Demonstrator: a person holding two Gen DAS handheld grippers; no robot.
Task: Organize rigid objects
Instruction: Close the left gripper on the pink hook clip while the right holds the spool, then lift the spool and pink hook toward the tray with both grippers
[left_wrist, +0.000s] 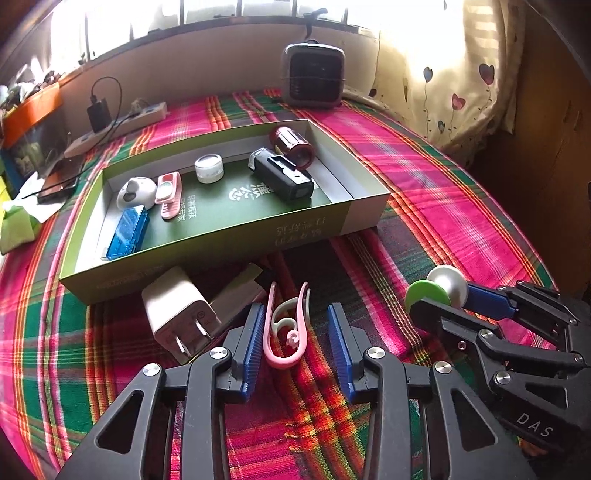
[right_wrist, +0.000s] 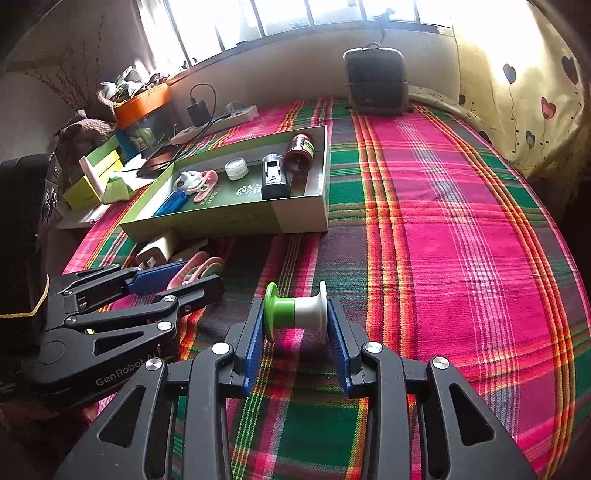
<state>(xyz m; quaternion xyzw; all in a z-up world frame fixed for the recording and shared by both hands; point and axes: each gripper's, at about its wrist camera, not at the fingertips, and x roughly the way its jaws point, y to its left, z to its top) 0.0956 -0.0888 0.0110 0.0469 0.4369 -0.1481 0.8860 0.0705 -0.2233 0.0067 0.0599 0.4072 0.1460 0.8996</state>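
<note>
Charger (left_wrist: 177, 314) beside pink clip (left_wrist: 286, 326), box (left_wrist: 207, 254) w/ items behind

Plaid cloth (right_wrist: 443, 221) — small heater (left_wrist: 313, 75), power strip (left_wrist: 122, 125) behind

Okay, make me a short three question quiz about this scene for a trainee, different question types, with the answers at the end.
1. True or false: the pink clip already lies inside the green box.
2. Multiple choice: what sits between the fingers of the right gripper? A) the white charger B) the green and white spool C) the blue case
3. Short answer: which item in the box lies nearest its far right corner?

Key
1. False. It lies on the plaid cloth in front of the box, between the fingers of the open left gripper.
2. B
3. The dark red cylinder, on its side.
</note>
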